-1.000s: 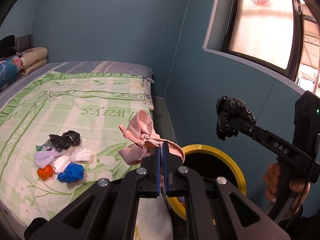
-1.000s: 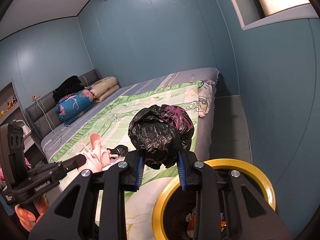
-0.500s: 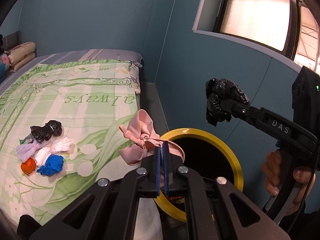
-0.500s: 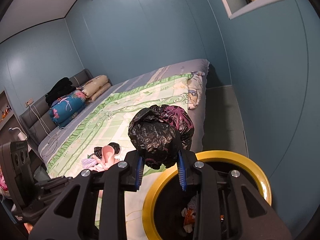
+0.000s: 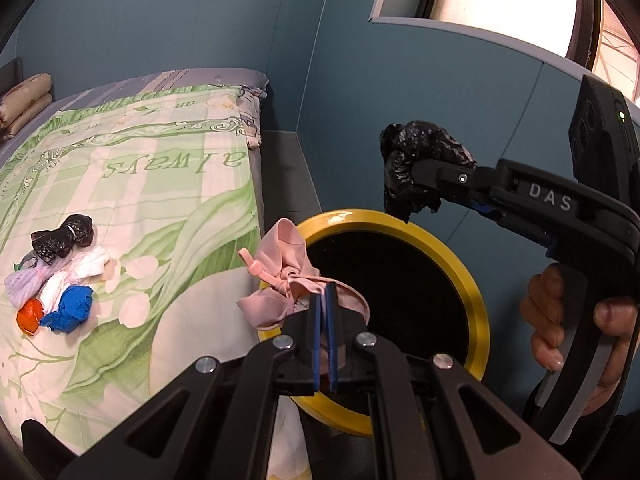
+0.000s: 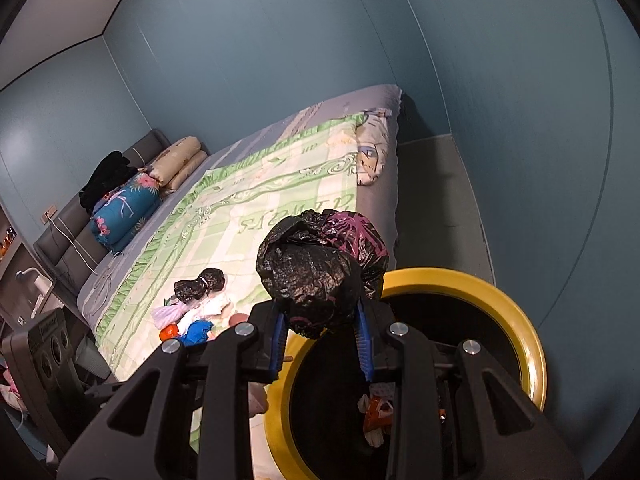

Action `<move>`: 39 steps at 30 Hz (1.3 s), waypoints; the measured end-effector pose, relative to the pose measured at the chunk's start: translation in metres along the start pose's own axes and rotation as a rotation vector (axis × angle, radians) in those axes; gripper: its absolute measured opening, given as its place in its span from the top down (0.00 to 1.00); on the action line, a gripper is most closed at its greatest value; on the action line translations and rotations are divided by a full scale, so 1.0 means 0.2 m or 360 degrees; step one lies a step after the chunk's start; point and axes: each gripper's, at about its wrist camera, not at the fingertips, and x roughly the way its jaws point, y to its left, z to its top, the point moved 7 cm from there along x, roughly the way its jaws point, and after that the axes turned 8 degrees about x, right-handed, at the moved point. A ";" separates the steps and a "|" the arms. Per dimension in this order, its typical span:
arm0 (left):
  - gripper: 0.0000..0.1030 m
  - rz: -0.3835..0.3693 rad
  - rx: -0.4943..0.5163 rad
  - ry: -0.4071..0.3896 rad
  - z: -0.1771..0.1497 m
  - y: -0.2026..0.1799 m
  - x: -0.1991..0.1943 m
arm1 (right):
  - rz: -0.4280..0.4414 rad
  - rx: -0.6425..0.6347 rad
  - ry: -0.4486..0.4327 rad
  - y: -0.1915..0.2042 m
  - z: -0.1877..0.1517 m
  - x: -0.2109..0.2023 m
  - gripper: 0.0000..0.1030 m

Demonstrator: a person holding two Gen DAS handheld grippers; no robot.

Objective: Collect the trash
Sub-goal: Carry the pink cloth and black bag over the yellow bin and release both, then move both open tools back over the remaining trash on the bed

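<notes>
The bed (image 5: 132, 200) was the biggest thing in the room, pushed up near the blue wall (image 5: 200, 20). A green and white blanket (image 6: 256, 216) with leaves on it lay flat over the bed. At the far end were a blue flowery pillow (image 6: 124, 212) and a tan rolled one (image 6: 180, 160).

Beside the bed stood a round bin with a yellow rim (image 5: 476, 292). It was dark inside. From the right wrist view I could see some bits of trash (image 6: 374, 412) at the bottom, white and orange.

The right claw (image 6: 322, 338) was squeezing a crumpled black bag ball (image 6: 316, 276). The blue pads pressed on both of its sides. The ball hung above the yellow rim, on the side away from the bed. A hand (image 5: 576, 332) held the handle of that claw.

The left claw (image 5: 323, 304) was pinched tight on a pink bag (image 5: 284, 280) tied in a knot. The thin pink stuff was caught between the two blue pads, which stood nearly together. The pink bag hung over the edge of the bin nearest the bed.

A little heap of trash waited on the blanket, well away from the bin. It had a small black bag (image 5: 62, 240), a white wad (image 5: 88, 268), a pale purple wad (image 5: 24, 286), a blue wad (image 5: 70, 308) and an orange one (image 5: 30, 316). They were all touching or just beside each other.
</notes>
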 end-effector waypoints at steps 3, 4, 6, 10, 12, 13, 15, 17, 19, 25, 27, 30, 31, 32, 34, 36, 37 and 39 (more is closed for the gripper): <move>0.98 -0.0008 0.0006 0.0024 -0.02 -0.02 0.03 | -0.0005 0.0014 0.0014 -0.02 -0.01 0.02 0.73; 0.98 -0.0013 0.0003 0.0031 -0.03 -0.02 0.03 | -0.0008 0.0017 0.0017 -0.03 -0.01 0.02 0.72; 0.98 -0.0024 -0.0004 0.0039 -0.03 -0.03 0.03 | -0.0016 0.0027 0.0026 -0.04 -0.02 0.04 0.72; 0.97 -0.0032 0.0003 0.0050 -0.04 -0.05 0.04 | -0.0019 0.0048 0.0038 -0.06 -0.02 0.05 0.71; 0.97 -0.0039 0.0008 0.0051 -0.04 -0.05 0.04 | -0.0034 0.0052 0.0032 -0.07 -0.02 0.05 0.70; 0.97 -0.0045 0.0009 0.0052 -0.04 -0.06 0.04 | -0.0033 0.0059 0.0030 -0.07 -0.02 0.06 0.69; 0.97 -0.0047 0.0010 0.0053 -0.04 -0.06 0.04 | -0.0035 0.0069 0.0034 -0.07 -0.01 0.07 0.66; 0.97 -0.0033 -0.0001 0.0043 -0.04 -0.05 0.04 | -0.0045 0.0081 0.0024 -0.08 -0.01 0.07 0.64; 0.96 -0.0047 -0.0014 0.0039 -0.03 -0.05 0.03 | -0.0054 0.0094 0.0017 -0.10 0.00 0.08 0.60; 0.60 -0.0024 -0.0050 -0.0008 -0.02 -0.02 -0.01 | -0.0060 0.0138 -0.0017 -0.12 0.01 0.05 0.48; 0.53 -0.0015 -0.0065 -0.0020 -0.01 0.00 -0.02 | -0.0051 0.0144 -0.0023 -0.13 0.01 0.05 0.43; 0.47 0.0016 -0.0083 -0.0042 0.01 0.04 -0.04 | -0.0035 0.0141 -0.0041 -0.13 0.01 0.04 0.43; 0.46 0.0028 -0.0090 -0.0050 0.01 0.06 -0.05 | -0.0030 0.0140 -0.0048 -0.13 0.02 0.03 0.42; 0.43 0.0041 -0.0100 -0.0059 0.01 0.07 -0.06 | -0.0020 0.0136 -0.0067 -0.12 0.02 0.03 0.40; 0.39 0.0071 -0.0113 -0.0081 0.02 0.12 -0.09 | 0.0001 0.0125 -0.0092 -0.11 0.02 0.01 0.38; 0.34 0.0124 -0.0115 -0.0105 0.03 0.17 -0.12 | 0.0028 0.0112 -0.0112 -0.09 0.02 0.00 0.36; 0.33 0.0140 -0.0125 -0.0115 0.03 0.19 -0.13 | 0.0046 0.0102 -0.0124 -0.08 0.03 0.00 0.35; 0.31 0.0166 -0.0143 -0.0134 0.04 0.23 -0.16 | 0.0067 0.0080 -0.0138 -0.06 0.03 -0.01 0.33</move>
